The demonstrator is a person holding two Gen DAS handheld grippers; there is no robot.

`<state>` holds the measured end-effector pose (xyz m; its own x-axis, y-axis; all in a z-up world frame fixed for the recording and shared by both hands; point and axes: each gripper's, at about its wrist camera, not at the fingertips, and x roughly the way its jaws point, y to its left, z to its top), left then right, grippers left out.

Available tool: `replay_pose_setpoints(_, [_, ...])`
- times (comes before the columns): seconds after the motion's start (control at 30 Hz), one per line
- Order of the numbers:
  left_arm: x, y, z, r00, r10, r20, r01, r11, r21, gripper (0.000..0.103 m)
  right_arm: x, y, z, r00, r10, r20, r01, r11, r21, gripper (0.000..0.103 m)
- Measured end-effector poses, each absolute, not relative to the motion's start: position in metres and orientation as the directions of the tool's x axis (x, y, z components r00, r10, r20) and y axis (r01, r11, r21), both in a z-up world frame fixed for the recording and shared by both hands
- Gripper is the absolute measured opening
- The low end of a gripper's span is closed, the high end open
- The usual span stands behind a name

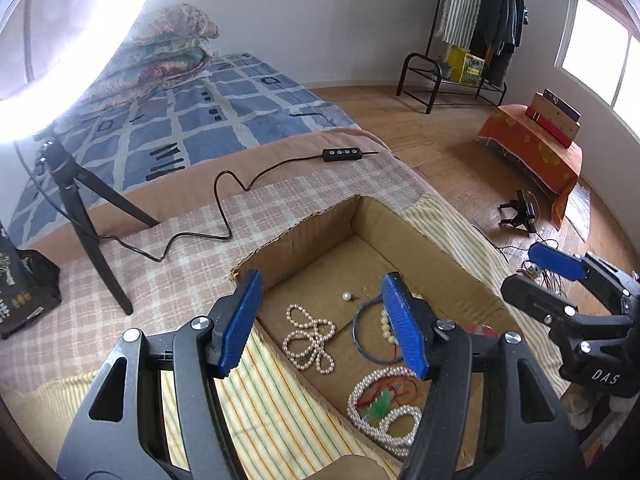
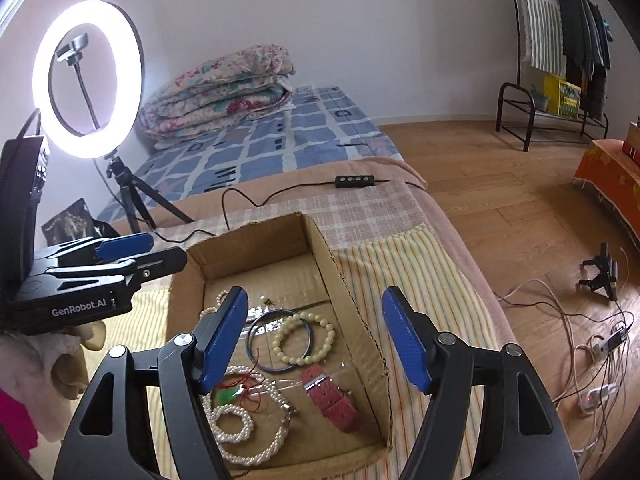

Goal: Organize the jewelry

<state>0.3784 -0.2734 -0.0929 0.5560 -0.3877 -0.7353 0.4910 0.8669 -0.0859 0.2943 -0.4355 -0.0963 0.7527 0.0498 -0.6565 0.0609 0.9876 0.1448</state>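
Observation:
An open cardboard box [image 1: 424, 240] [image 2: 352, 300] sits on a striped cloth on the bed. It holds a looped pearl strand [image 1: 310, 338], a long pearl necklace with a green pendant [image 1: 380, 404] [image 2: 236, 420], a dark blue bangle [image 1: 364, 332] [image 2: 276, 340], a cream bead bracelet [image 2: 306, 340], a loose pearl [image 1: 346, 297] and a red watch strap [image 2: 334, 398]. My left gripper [image 1: 320, 324] is open and empty above the box. My right gripper [image 2: 316, 340] is open and empty above the box; it also shows in the left wrist view [image 1: 560, 280].
A ring light [image 2: 86, 80] on a black tripod [image 1: 80, 216] stands at the left, its cable and remote [image 1: 344, 155] across the checked blanket. A black jewelry display [image 1: 16, 292] is far left. Folded quilts [image 2: 220, 88] lie behind. Cables [image 2: 592, 360] litter the floor.

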Motion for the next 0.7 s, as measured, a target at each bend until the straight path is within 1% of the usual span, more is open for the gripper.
replay_pose_setpoints(0.13, [0.365,-0.267,-0.08,0.565,-0.386,-0.729,0.487,0.87,-0.083,0.064,0.284,-0.431,-0.079,0.764,0.033,-0.645,0.055,0.992,0.116,0.07])
replay_pose_setpoints(0.23, [0.354,-0.261,-0.07,0.574,-0.386,-0.722,0.481,0.873,-0.084,0.064,0.274,-0.426,-0.068,0.772,0.017,-0.635,0.056,0.994,0.095,0.076])
replay_pose_setpoints(0.5, [0.31,-0.239,-0.037,0.607,-0.387,-0.694,0.481,0.874,-0.067,0.064,0.241,-0.409,-0.039,0.783,-0.019,-0.622,0.053,0.998,0.036,0.077])
replay_pose_setpoints(0.6, [0.289,-0.229,-0.023,0.625,-0.393,-0.675,0.48,0.875,-0.065,0.064,0.223,-0.401,-0.029,0.795,-0.041,-0.605,0.062,0.998,0.014,0.081])
replay_pose_setpoints(0.7, [0.271,-0.22,-0.01,0.637,-0.402,-0.658,0.483,0.873,-0.066,0.064,0.207,-0.394,-0.021,0.802,-0.059,-0.595,0.073,0.997,-0.002,0.081])
